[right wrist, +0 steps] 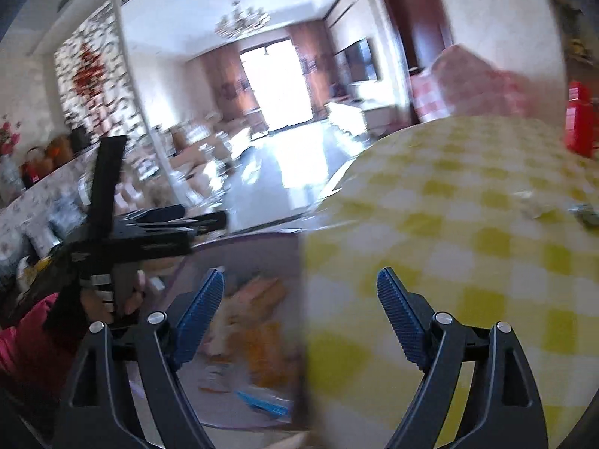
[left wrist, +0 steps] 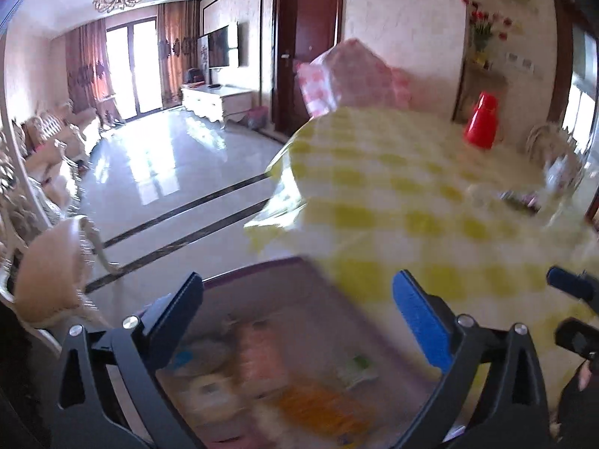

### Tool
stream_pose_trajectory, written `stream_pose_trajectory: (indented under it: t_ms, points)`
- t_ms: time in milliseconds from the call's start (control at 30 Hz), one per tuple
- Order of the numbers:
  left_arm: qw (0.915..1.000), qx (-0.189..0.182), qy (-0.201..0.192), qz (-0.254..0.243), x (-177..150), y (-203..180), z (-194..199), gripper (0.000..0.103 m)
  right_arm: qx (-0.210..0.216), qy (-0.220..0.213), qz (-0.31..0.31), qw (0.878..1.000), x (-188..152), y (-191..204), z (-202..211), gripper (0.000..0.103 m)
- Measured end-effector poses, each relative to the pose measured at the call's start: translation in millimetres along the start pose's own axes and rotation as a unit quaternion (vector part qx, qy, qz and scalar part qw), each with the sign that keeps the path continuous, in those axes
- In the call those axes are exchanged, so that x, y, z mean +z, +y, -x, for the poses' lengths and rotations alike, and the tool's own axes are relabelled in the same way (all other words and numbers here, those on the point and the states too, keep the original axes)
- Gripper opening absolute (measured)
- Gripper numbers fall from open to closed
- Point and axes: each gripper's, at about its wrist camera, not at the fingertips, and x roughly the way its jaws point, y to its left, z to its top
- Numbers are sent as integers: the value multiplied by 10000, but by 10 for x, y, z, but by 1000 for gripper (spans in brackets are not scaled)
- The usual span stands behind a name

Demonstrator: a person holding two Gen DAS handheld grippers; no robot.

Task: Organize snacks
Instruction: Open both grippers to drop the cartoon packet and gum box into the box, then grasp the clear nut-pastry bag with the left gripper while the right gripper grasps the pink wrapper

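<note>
Over the purple-rimmed bin [left wrist: 262,355] of blurred snack packets [left wrist: 322,408] on the checked desk [left wrist: 411,187], the left claw [left wrist: 295,321] gapes wide, gripping nothing. The right claw [right wrist: 299,314] stands apart too, empty, straddling the bin's edge.

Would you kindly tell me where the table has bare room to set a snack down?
Free: checked tablecloth between the snack box and the red cup. Crowded: inside the box, and by the clear wrappers at the right edge.

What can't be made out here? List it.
- Snack packets in the box: motion blur in both wrist views, labels unreadable.
- Glass items on the table: blurred, left view.
- Red container: cut by right view's edge.
- Both open grippers empty.
</note>
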Motion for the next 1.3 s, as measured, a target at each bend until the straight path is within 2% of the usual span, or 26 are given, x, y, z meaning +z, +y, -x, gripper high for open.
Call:
stream_pose_trajectory:
  t_ms: [67, 167, 267, 367, 500, 633, 767, 900, 967, 1000, 1167, 1200, 1267, 1300]
  points:
    - [9992, -378, 33, 85, 88, -249, -110, 101, -364, -100, -163, 9992, -18, -295, 186, 88]
    - [9964, -814, 228, -1, 169, -721, -386, 101, -1107, -140, -513, 9924, -68, -886, 430, 88]
    - [9925, -1134, 396, -219, 191, -1277, -738, 101, -1746, -131, -1094, 9785, -125, -1569, 677, 88]
    - [9860, -1371, 862, -396, 205, -1817, -1206, 101, -2363, -177, -1502, 9598, -151, -2249, 873, 88]
    - [9840, -1336, 1138, -312, 339, -2404, -1779, 101, -2867, -176, -1969, 9374, -203, -3041, 951, 88]
    - [9850, -1230, 1207, -81, 505, -2824, -2214, 101, -3132, -130, -2526, 9154, -183, -3715, 876, 88]
    - [9867, -1065, 1187, -307, 654, -3192, -2570, 101, -3118, 6, -2824, 9072, -104, -4078, 623, 88]
    - [9863, -986, 1278, -347, 762, -3345, -2853, 101, -3154, 92, -2851, 9051, 94, -4422, 327, 88]
    - [9866, -941, 1292, -323, 816, -3406, -2961, 101, -2973, -47, -2921, 9090, 189, -4514, 249, 86]
    - [9868, -935, 1289, -289, 847, -3436, -3018, 101, -2921, -89, -2786, 9149, 280, -4524, 199, 84]
    - [9850, -715, 1534, -325, 926, -3568, -3278, 101, -2970, 247, -1604, 9410, 593, -4429, -173, 71]
    - [9849, -654, 1556, -386, 923, -3596, -3297, 101, -3023, 483, -1273, 9434, 624, -4416, -311, 65]
    - [9814, -363, 1681, -854, 886, -3732, -3330, 101, -3074, 816, -842, 9443, 635, -4399, -514, 55]
    - [9800, -330, 1701, -979, 862, -3759, -3323, 101, -3068, 1048, -608, 9440, 623, -4381, -644, 53]
